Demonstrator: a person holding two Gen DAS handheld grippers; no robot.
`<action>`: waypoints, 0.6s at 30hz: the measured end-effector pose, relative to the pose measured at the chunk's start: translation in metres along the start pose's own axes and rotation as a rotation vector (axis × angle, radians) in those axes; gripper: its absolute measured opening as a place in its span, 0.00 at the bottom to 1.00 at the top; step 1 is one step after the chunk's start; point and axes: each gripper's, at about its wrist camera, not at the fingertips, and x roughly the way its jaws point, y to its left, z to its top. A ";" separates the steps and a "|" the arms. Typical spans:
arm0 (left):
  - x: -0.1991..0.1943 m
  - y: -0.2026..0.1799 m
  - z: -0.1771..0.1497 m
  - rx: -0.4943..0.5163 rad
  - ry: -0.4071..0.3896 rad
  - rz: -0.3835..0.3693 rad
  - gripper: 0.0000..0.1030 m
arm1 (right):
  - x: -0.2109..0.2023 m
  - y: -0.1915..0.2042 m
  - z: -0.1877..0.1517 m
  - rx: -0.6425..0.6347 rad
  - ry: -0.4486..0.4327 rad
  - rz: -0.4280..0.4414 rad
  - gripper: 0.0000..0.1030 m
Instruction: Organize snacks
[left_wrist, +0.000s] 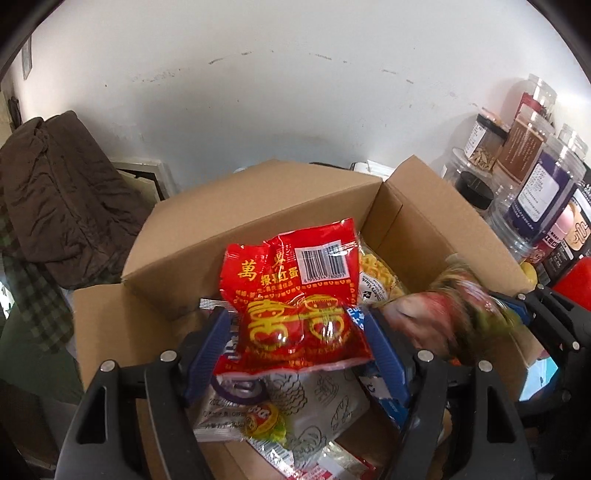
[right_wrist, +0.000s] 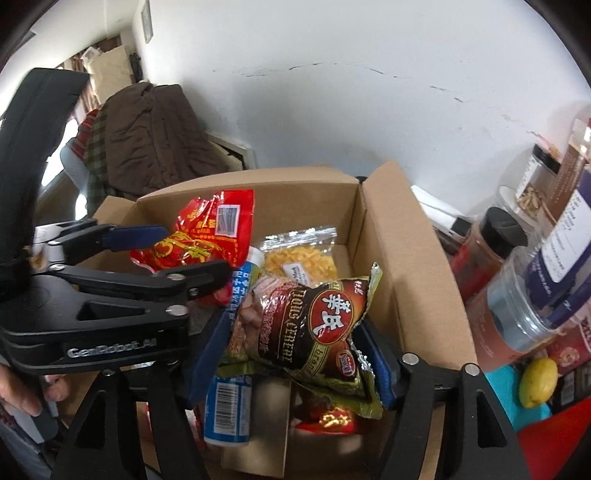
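Snack packets (left_wrist: 295, 306) (right_wrist: 306, 325), each claw-clamped, hover over the cardboard box's (right_wrist: 417, 280) rim.

A lived-in home room is indicated by a brown coat (left_wrist: 62, 192) draped against a scuffed white wall (left_wrist: 295, 92) and crowded pantry jars (left_wrist: 532, 162).

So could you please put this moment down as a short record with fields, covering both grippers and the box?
left gripper: shut on the red snack bag, held above the box
right gripper: shut on the brown cereal bag, also above the box
cardboard box: open, flaps up
already in box: yellow snack packet at the far end, blue tube nearer
beside box: clear jars on its right, yellow fruit
behind: brown jacket against the white wall
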 end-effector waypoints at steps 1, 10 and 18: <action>-0.005 0.000 0.001 -0.002 -0.006 0.001 0.73 | -0.003 0.001 0.001 -0.003 -0.004 -0.013 0.69; -0.064 0.002 0.008 -0.026 -0.107 0.035 0.73 | -0.048 0.002 0.010 0.009 -0.099 -0.035 0.69; -0.134 -0.007 0.007 -0.018 -0.212 0.048 0.73 | -0.104 0.012 0.014 0.014 -0.195 -0.046 0.69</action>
